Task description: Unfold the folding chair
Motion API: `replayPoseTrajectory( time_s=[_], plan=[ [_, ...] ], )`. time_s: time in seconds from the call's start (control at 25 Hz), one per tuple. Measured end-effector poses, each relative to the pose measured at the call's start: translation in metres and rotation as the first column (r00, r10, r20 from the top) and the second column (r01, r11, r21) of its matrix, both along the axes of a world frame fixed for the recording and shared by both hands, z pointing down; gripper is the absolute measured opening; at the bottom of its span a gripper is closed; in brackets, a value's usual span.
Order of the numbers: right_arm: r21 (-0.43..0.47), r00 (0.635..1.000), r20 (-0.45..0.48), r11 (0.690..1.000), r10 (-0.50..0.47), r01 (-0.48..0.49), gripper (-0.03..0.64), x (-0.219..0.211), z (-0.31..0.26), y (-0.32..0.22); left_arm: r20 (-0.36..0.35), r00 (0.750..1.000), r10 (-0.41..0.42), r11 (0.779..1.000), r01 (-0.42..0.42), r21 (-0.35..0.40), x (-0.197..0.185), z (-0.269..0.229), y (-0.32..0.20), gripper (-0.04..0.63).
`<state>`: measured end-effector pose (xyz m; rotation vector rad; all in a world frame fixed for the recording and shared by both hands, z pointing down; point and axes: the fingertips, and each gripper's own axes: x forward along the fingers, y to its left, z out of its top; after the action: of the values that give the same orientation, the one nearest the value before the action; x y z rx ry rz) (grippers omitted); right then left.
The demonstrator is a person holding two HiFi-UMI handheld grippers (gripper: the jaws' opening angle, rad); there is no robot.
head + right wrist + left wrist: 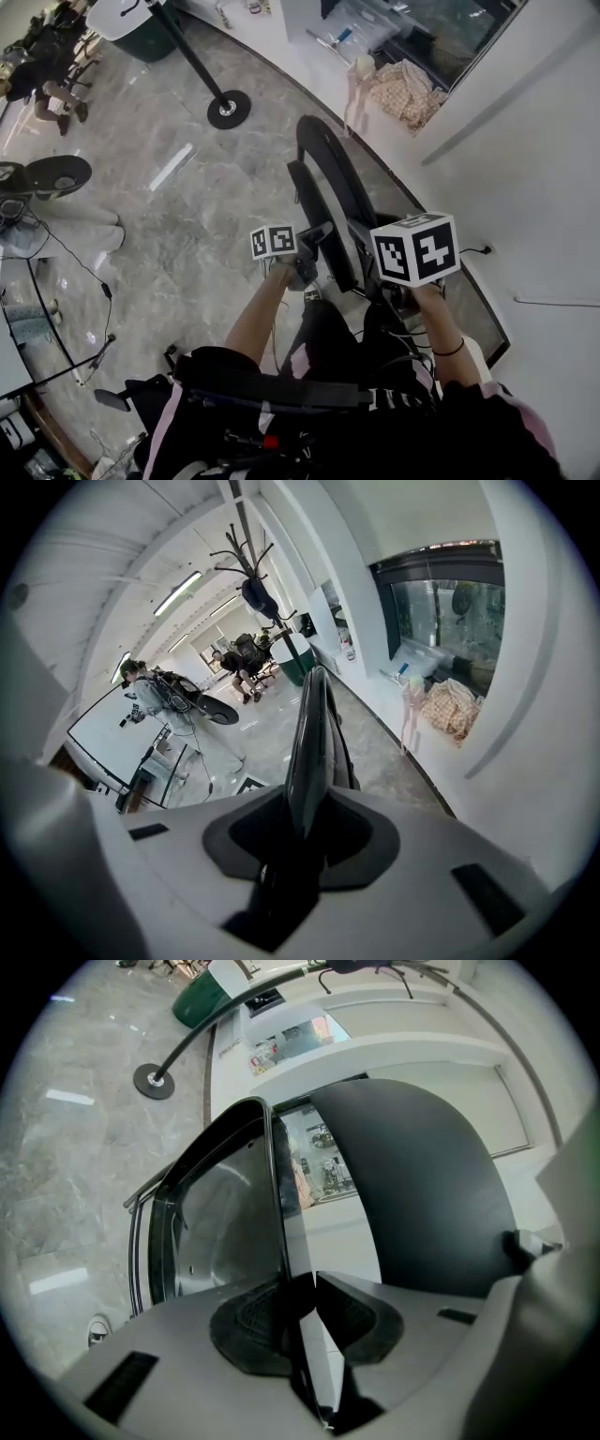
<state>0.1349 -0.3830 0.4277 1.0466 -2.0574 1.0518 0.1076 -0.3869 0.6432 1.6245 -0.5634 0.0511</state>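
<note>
The black folding chair [328, 187] stands folded on the marble floor in front of me, its rounded back uppermost. My left gripper [307, 253] is shut on the thin edge of the glossy seat panel [220, 1222], with the matte backrest [422, 1185] to its right. In the left gripper view the pads [253, 1321] press on that edge. My right gripper [389, 286] is shut on the chair's other side. In the right gripper view the chair's narrow edge [311, 733] runs straight out from between the closed jaws.
A curved white ledge [525, 187] runs close along the right, with crumpled cloth [408, 89] by a glass window. A stanchion base [228, 109] stands on the floor ahead. A round black base [58, 175], cables and seated people [47, 56] are at the left.
</note>
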Motion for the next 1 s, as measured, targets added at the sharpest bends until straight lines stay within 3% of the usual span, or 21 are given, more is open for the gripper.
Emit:
replayPoseTrajectory(
  time_s=[0.28,0.52,0.68,1.0],
  plan=[
    [-0.031,0.998,0.003,0.997,-0.066,0.067,0.095,-0.098,0.008,0.011,0.011,0.997,-0.071,0.997,0.071,-0.007,-0.103,0.008,0.005,0.081],
    [-0.025,0.989,0.043,0.989,-0.142,0.143,0.097,-0.148,0.011,0.02,-0.024,0.99,-0.14,0.99,0.141,0.02,-0.161,0.01,0.021,0.081],
    [-0.013,0.978,0.081,0.98,-0.195,0.196,0.104,-0.141,0.013,0.015,-0.051,0.983,-0.179,0.982,0.181,0.048,-0.159,0.011,0.017,0.08],
    [-0.03,0.969,0.138,0.977,-0.206,0.212,0.107,-0.1,0.021,-0.005,-0.084,0.973,-0.217,0.973,0.223,0.068,-0.138,0.012,0.008,0.074]
  ],
)
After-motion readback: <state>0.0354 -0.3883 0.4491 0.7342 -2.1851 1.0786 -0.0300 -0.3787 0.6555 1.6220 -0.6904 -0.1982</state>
